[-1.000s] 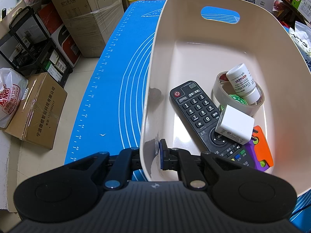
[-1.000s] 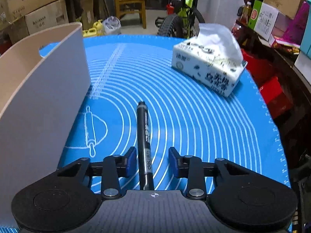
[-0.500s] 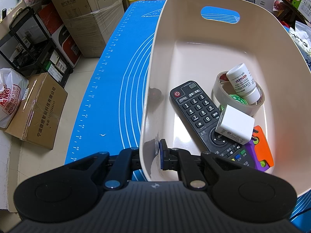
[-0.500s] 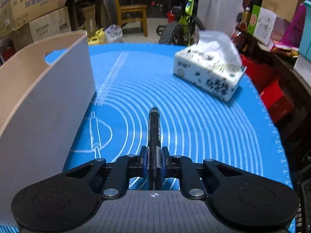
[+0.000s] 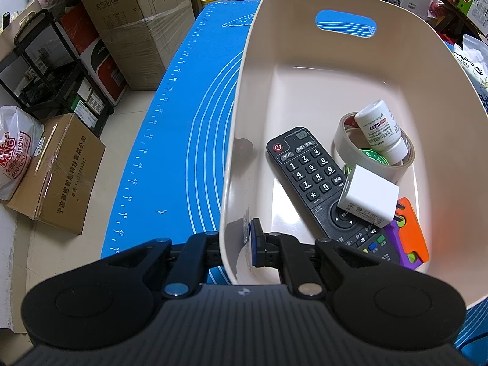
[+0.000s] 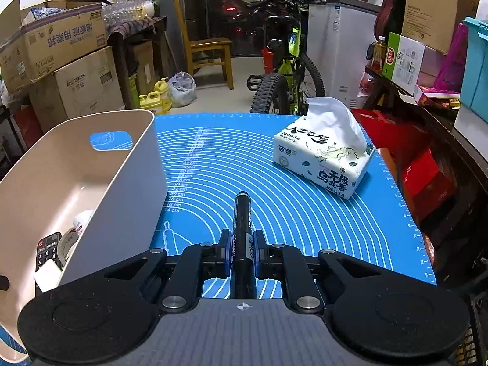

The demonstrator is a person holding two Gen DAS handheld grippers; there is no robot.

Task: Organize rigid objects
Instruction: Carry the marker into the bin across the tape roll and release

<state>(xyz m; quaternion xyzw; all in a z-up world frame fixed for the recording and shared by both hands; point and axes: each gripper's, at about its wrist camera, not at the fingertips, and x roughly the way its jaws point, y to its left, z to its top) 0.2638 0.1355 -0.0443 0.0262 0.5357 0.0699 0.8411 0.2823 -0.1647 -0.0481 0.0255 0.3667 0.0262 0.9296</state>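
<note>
The black marker (image 6: 242,228), now clamped by the right tongs (image 6: 242,248), is being lifted binward; the bin (image 5: 231,183) wall is being pinched steady by the left tongs (image 5: 236,244)

There are one beige bin (image 5: 396,70), one remote control (image 5: 308,170), one tape roll (image 5: 344,143), one white bottle (image 5: 381,128), one white charger (image 5: 369,196), one orange and purple toy (image 5: 408,235), one black marker (image 6: 242,222), one tissue pack (image 6: 323,158) and one blue mat (image 6: 305,213).
</note>
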